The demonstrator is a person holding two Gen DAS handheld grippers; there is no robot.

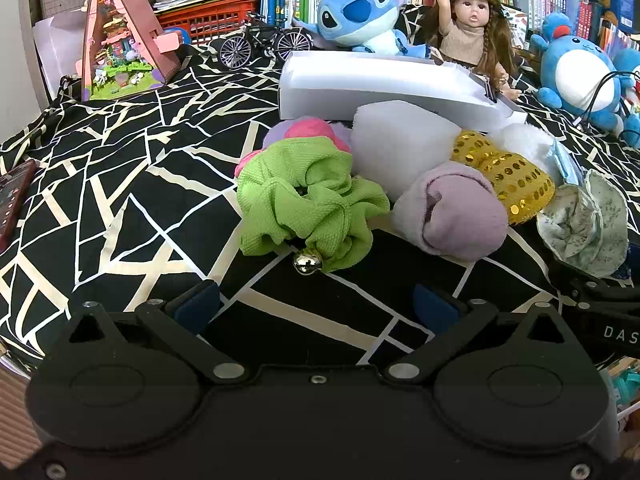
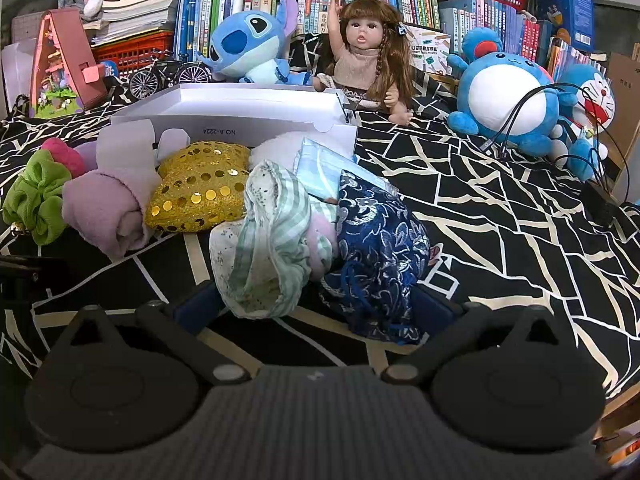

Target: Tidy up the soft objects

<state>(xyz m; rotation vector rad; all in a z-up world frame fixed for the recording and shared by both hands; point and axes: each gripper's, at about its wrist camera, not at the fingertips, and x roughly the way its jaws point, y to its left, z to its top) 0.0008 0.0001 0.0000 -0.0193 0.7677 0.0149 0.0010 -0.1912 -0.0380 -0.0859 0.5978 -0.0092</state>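
A heap of soft items lies on the black-and-cream cloth in front of a white open box point(image 1: 380, 84) point(image 2: 248, 108). My left gripper point(image 1: 316, 308) is open and just short of a green scrunchie point(image 1: 308, 200) with a silver bell point(image 1: 307, 264). Beside the scrunchie are a lilac rolled cloth point(image 1: 452, 212), a white foam block point(image 1: 400, 140) and a gold sequin pouch point(image 1: 504, 172). My right gripper point(image 2: 316, 308) is open. A pale green striped scrunchie point(image 2: 264, 256) and a navy brocade pouch point(image 2: 376, 248) lie between its fingers, ungripped.
A blue alien plush point(image 2: 248, 48), a doll point(image 2: 368, 60) and round blue plushes point(image 2: 504, 96) sit behind the box. A model bicycle point(image 1: 264, 42) and toy house point(image 1: 120, 40) stand back left. Cables point(image 2: 560, 120) trail at right. A phone point(image 1: 12, 200) lies far left.
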